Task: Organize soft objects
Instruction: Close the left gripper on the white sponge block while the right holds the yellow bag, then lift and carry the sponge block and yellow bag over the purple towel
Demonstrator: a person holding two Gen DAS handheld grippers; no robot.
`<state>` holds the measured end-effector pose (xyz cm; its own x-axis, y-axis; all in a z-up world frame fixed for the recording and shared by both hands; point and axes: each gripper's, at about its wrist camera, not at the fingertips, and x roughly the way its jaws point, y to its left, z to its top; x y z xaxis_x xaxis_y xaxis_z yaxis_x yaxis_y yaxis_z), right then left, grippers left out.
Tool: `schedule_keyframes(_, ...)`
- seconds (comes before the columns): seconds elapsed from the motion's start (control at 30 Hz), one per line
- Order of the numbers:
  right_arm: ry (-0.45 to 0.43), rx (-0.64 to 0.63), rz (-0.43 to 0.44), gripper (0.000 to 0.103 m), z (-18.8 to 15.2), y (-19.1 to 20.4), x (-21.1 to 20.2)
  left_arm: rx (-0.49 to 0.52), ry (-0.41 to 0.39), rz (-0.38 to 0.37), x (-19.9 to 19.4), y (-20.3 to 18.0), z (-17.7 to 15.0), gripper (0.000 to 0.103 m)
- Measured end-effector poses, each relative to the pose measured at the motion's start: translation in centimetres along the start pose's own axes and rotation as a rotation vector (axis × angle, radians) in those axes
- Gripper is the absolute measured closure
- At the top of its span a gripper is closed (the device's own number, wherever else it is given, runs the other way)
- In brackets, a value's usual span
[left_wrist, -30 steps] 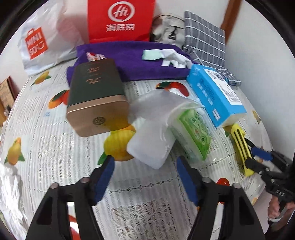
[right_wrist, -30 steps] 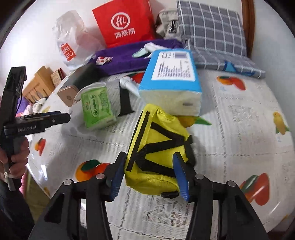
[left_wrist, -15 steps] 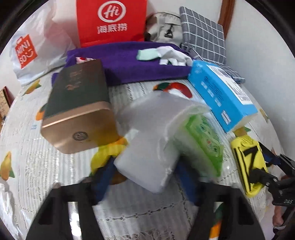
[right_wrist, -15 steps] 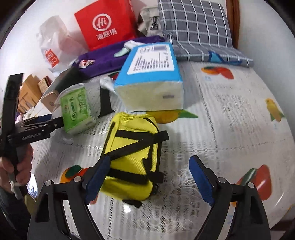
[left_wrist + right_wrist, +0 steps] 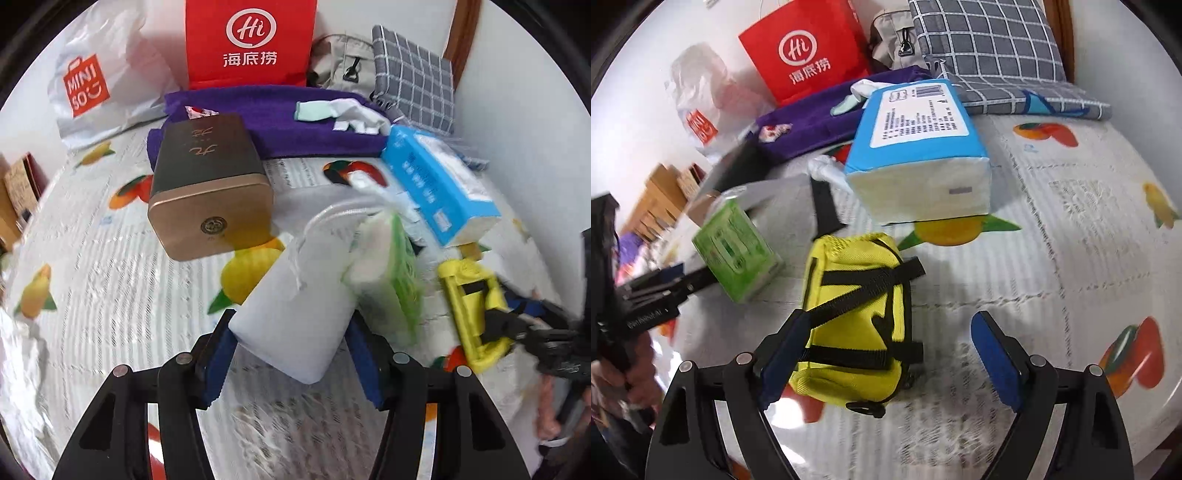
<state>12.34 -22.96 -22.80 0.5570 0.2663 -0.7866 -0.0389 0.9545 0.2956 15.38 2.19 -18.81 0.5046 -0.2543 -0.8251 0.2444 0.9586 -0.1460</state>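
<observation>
Two grippers work over the fruit-print tablecloth (image 5: 1071,229). The left gripper (image 5: 291,354) clamps the white pack (image 5: 295,306) at lower centre, both pads against its sides. The right gripper (image 5: 886,354) stands wide; the yellow pouch (image 5: 857,314) lies by its left finger, clear of the right.

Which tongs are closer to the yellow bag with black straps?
Right. The right tongs stand open around the yellow bag, which lies between the pads. The left tongs are off to its side, closed on a white tissue pack.
</observation>
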Motion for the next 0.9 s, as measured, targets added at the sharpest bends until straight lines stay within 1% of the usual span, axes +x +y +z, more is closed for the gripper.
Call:
schedule_keyframes(0.07, -0.002, -0.014, -0.012, 0.015, -0.1, 0.5, 0.0, -0.023, -0.011, -0.033, -0.7, 0.2, -0.1, 0.047)
schedule_keyframes(0.13, -0.001, -0.057, -0.054, 0.015, -0.4, 1.5, 0.2, -0.026, -0.029, -0.023, -1.5, 0.1, -0.1, 0.047)
schedule_keyframes(0.23, 0.006, -0.103, -0.077, 0.015, -0.8, 2.7, 0.7, -0.025, -0.045, -0.014, -2.3, -0.1, -0.1, 0.047)
schedule_keyframes(0.33, 0.013, -0.106, -0.063, 0.015, -1.2, 3.2, 1.1, -0.031, -0.054, -0.004, -2.9, 0.0, 0.0, 0.047)
schedule_keyframes(0.47, 0.022, -0.106, -0.057, 0.015, -1.1, 3.5, 1.0, -0.035, -0.063, 0.049, -3.6, 0.2, -0.1, 0.047)
schedule_keyframes(0.57, -0.008, -0.112, -0.061, 0.015, -0.9, 3.8, -0.2, -0.053, -0.074, 0.050, -4.3, 0.8, -0.2, 0.046)
schedule_keyframes(0.67, -0.035, -0.126, -0.030, 0.014, -0.9, 4.5, -1.0, -0.070, -0.083, 0.051, -4.7, 1.3, -0.3, 0.046)
schedule_keyframes(0.73, -0.023, -0.147, -0.041, 0.014, -1.0, 5.2, -0.5, -0.081, -0.088, 0.049, -5.0, 1.5, -0.5, 0.046)
schedule_keyframes(0.83, 0.028, -0.186, -0.092, 0.014, -1.5, 6.1, 1.2, -0.096, -0.102, 0.041, -5.7, 1.9, -0.6, 0.046)
schedule_keyframes(0.9, 0.050, -0.207, -0.107, 0.014, -2.0, 6.5, 2.2, -0.099, -0.109, 0.041, -6.1, 2.0, -0.7, 0.046)
